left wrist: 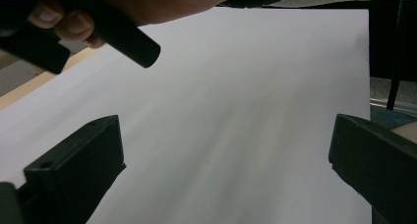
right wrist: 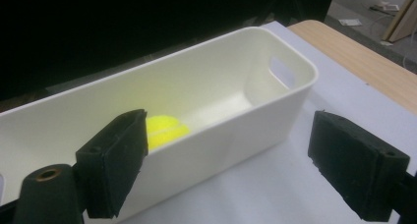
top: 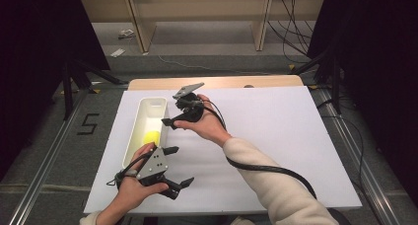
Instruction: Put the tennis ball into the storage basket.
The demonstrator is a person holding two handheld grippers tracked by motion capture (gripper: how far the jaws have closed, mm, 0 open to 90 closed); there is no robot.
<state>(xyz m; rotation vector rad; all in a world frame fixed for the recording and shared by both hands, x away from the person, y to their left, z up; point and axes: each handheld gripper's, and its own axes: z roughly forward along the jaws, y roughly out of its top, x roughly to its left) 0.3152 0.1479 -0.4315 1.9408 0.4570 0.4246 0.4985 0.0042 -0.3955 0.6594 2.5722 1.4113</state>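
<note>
1. The yellow ball lies inside the white bin, left of the middle of the high view.
2. The left hand-held gripper sits at the lower left with its jaws spread wide and nothing between them.
3. The right hand-held gripper hangs just beside the bin's rim, jaws spread too.
4. To grab the ball well, I think it should dip straight down over the ball, then squeeze gently.
</note>
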